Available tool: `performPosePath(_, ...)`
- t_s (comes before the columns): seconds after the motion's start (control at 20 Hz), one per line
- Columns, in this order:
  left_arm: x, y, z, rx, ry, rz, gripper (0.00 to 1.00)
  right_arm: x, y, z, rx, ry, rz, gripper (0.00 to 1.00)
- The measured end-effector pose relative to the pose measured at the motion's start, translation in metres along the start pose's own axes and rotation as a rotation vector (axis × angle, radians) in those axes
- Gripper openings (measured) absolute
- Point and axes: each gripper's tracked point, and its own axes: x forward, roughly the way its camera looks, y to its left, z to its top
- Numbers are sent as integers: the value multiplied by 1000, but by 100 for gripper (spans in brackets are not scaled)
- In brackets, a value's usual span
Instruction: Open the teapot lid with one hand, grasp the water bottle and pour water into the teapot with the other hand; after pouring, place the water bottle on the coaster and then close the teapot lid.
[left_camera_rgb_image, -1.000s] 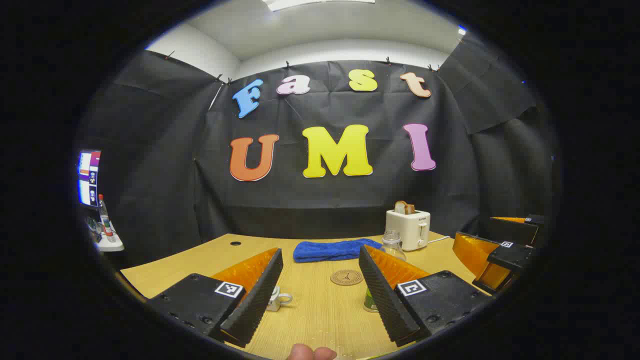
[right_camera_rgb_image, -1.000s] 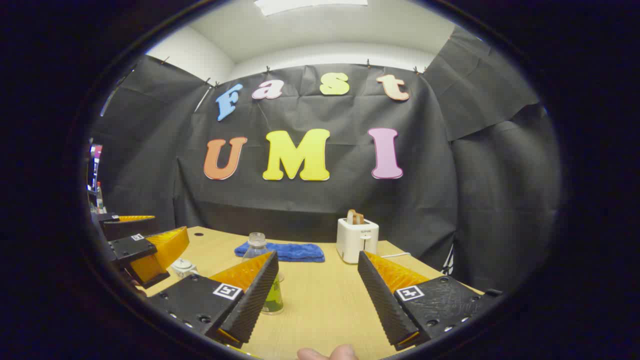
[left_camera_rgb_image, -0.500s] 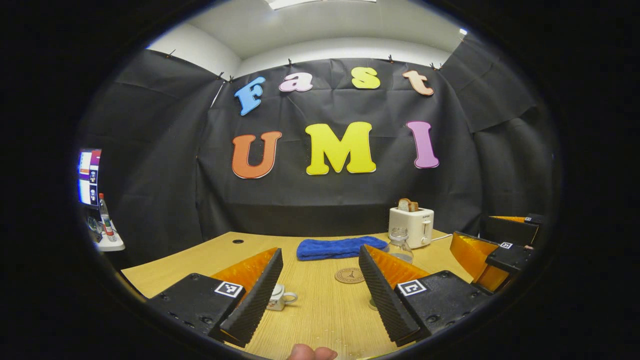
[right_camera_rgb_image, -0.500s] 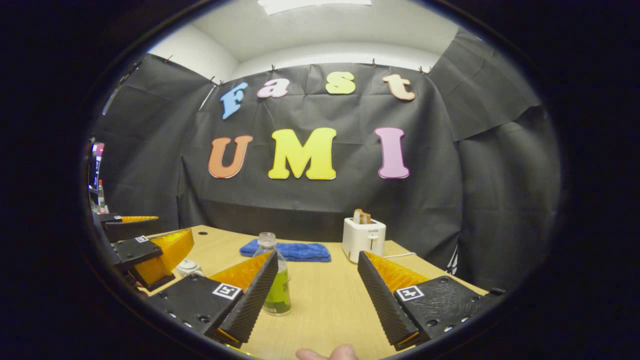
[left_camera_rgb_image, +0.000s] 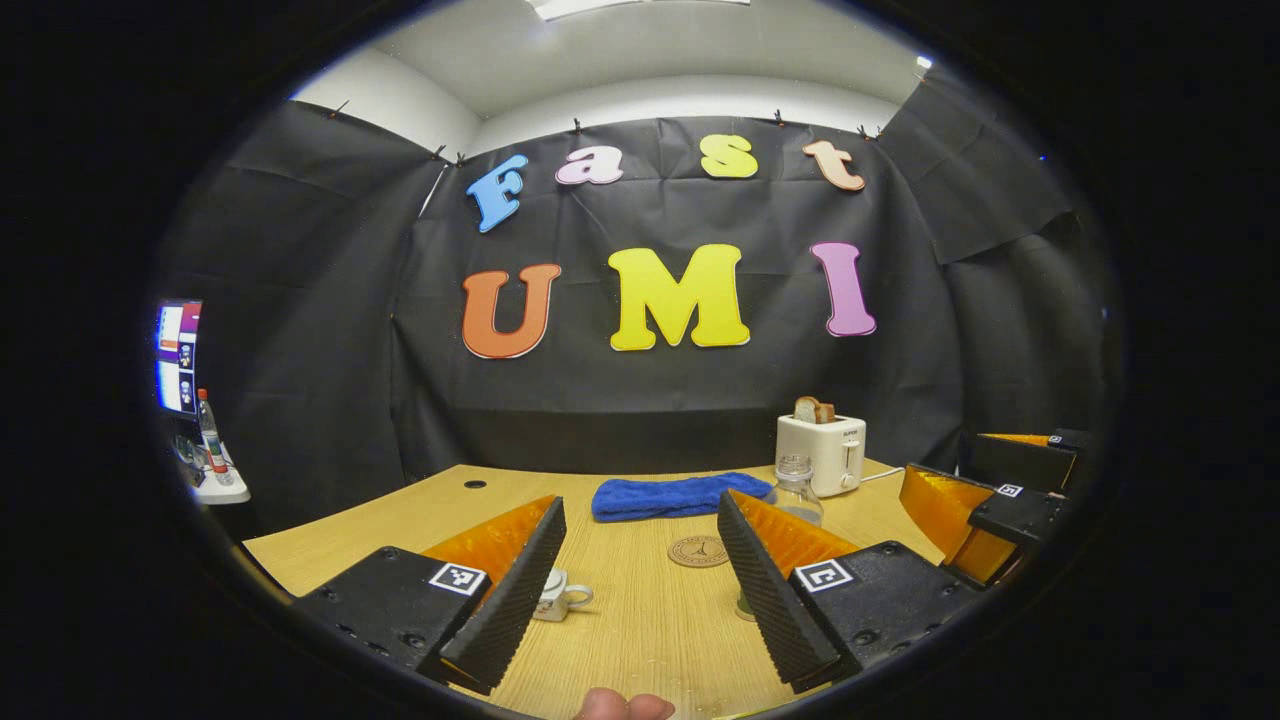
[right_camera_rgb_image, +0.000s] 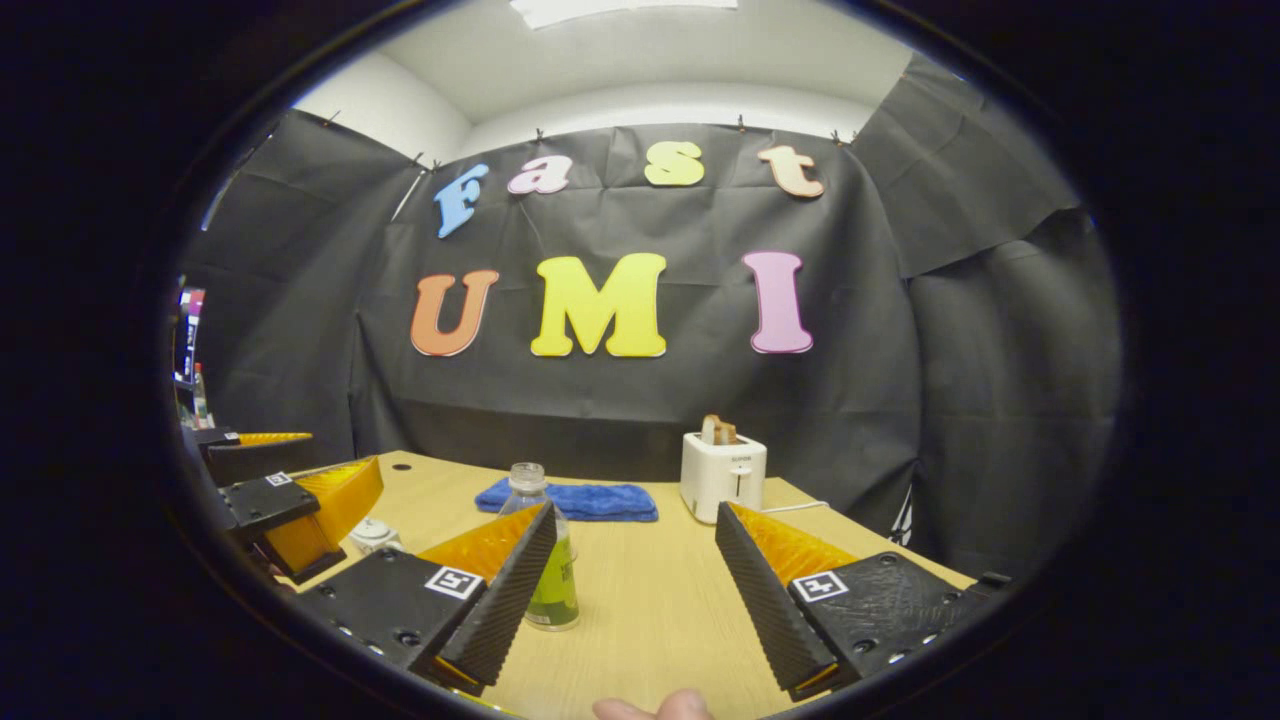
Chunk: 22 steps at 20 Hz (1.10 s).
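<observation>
Your water bottle stood upright, clear, uncapped, green label, small white teapot lidded, both your grippers wide apart, empty

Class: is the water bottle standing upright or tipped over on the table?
Upright: the water bottle stands on its base on the table, neck pointing up.

Teapot: small, white, handle showing, standing on tabletop, partly hidden; lid state unclear. Water bottle: clear plastic, green label, uncapped, upright on tabletop. Coaster: round, brown, printed emblem, flat on tabletop, bare, between teapot and bottle, apart from both.
</observation>
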Motion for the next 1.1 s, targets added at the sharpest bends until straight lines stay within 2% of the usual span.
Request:
performPosePath(0.15,2,1,0,-4,-4,3,96,0,1,-2,3,4,7,99)
performPosePath(0.4,5,8,-8,-15,9,22,96,3,0,-8,19,6,20,96)
performPosePath(0.45,5,10,-12,-24,16,21,96,5,0,-9,18,9,23,99)
performPosePath(0.5,5,13,-19,-26,29,23,96,6,0,-12,15,11,28,96)
performPosePath(0.6,3,25,-37,-21,59,45,96,8,0,-18,7,19,43,99)
performPosePath(0.8,13,50,-71,18,123,96,96,11,-1,-34,-14,42,62,96)
performPosePath(0.85,17,55,-76,18,136,103,96,12,-1,-38,-14,51,66,99)
performPosePath(1.1,48,71,-96,-20,176,93,96,19,-14,-47,-3,74,52,96)
